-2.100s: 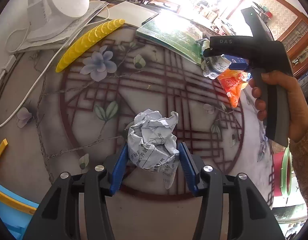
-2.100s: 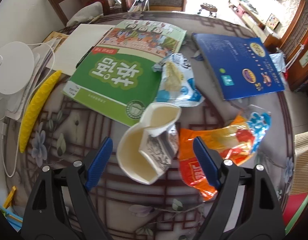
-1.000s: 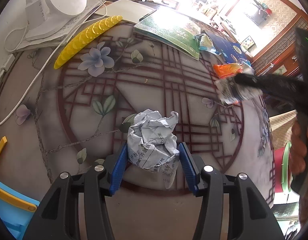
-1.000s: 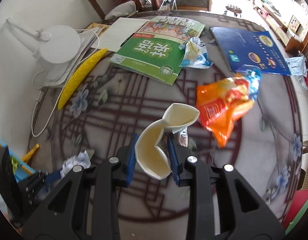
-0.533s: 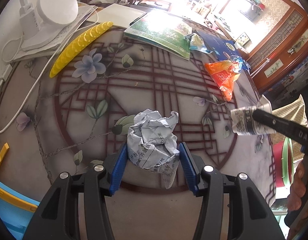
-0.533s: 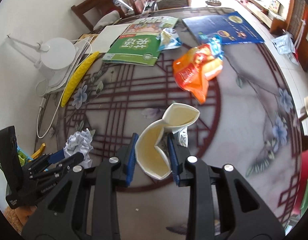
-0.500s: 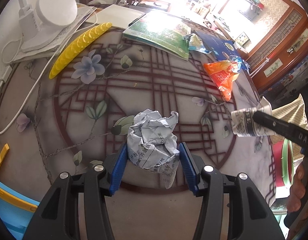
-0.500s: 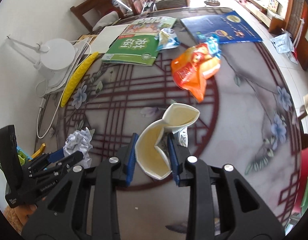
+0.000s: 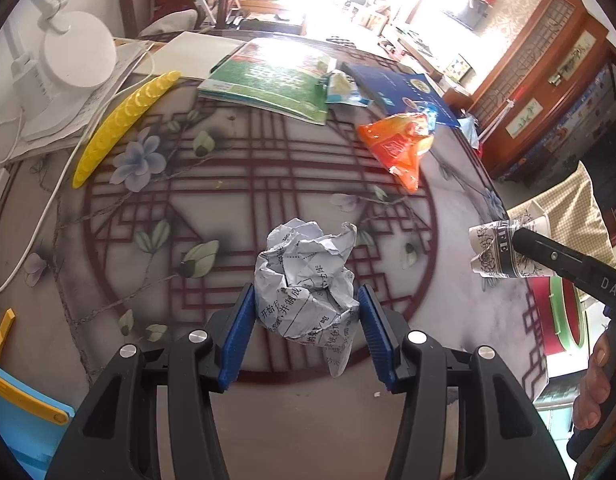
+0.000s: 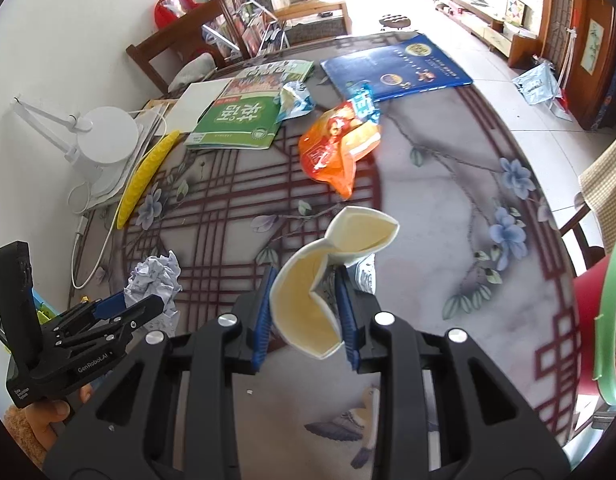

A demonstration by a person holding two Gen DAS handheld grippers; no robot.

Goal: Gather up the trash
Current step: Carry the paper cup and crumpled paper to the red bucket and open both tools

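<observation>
Your left gripper (image 9: 306,330) clamps the crumpled paper ball (image 9: 308,280) between half-spread blue fingers (image 9: 238,340), lifted over the round patterned table (image 9: 228,184). Your right gripper (image 10: 306,316) pinches the crushed paper cup (image 10: 327,280) with narrow fingers. Only the right view shows the cup's cream inside; the left shows its printed outside. The red bin (image 10: 587,328), probably for trash, sits at the table's edge. An orange snack bag (image 10: 335,148) and small blue wrapper (image 10: 294,102) lie ahead.

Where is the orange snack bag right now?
The orange snack bag lies on the table, in the upper middle of the right wrist view, just in front of the blue book and right of the green book, with neither gripper touching it.
</observation>
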